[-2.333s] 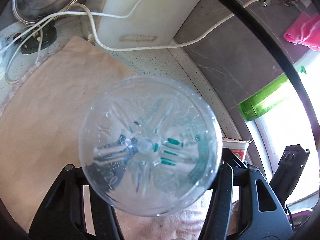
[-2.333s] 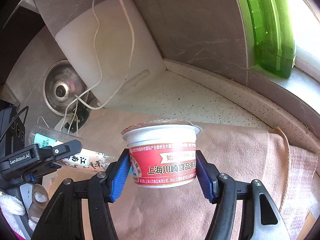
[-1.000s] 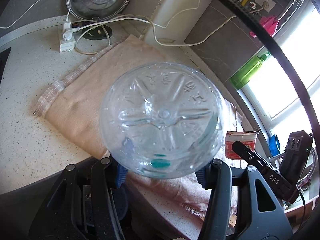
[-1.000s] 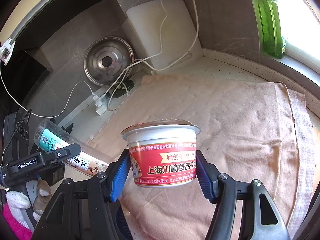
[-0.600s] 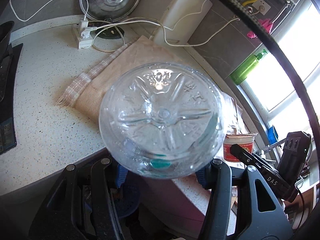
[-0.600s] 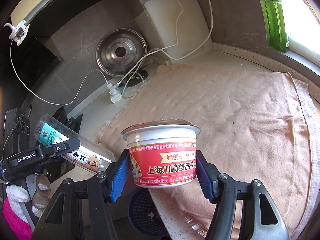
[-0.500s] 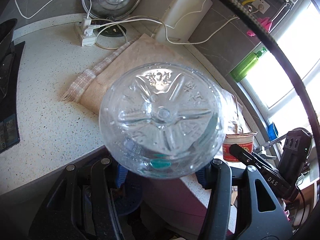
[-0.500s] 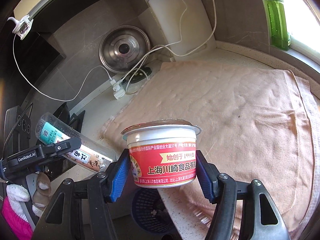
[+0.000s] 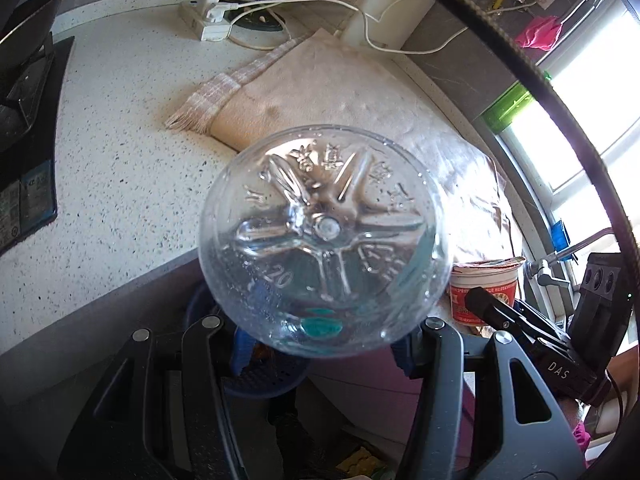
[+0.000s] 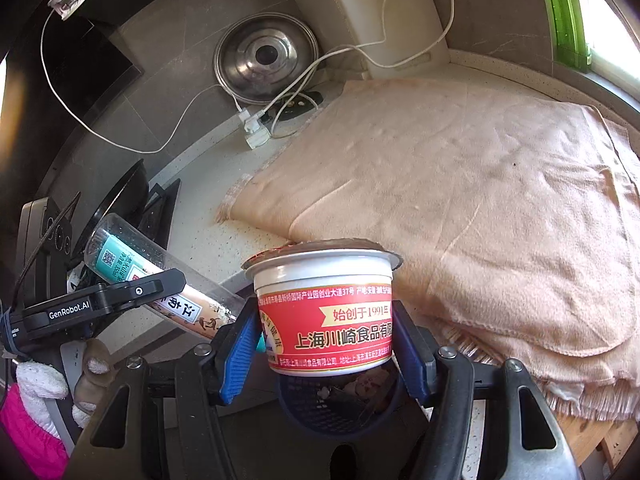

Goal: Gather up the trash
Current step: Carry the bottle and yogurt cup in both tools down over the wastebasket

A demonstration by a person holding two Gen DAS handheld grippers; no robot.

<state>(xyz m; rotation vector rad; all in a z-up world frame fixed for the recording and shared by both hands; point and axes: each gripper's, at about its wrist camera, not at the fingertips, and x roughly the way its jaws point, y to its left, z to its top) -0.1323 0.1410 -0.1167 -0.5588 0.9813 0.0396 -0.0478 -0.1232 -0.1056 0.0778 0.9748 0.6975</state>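
My left gripper is shut on a clear plastic bottle, whose base faces the camera and fills the middle of the left wrist view. The bottle also shows at the left of the right wrist view. My right gripper is shut on a red and white food cup, also seen at the right of the left wrist view. A dark blue mesh trash basket stands on the floor just below the cup, and partly shows under the bottle.
A pink towel covers the speckled counter. A steel pot lid, white power strip with cables and a cutting board stand at the back. A green bottle is on the sill; a black stove is left.
Both grippers have pulled back from the counter past its front edge with bottle and cup still held. The blue basket has come into view below them.
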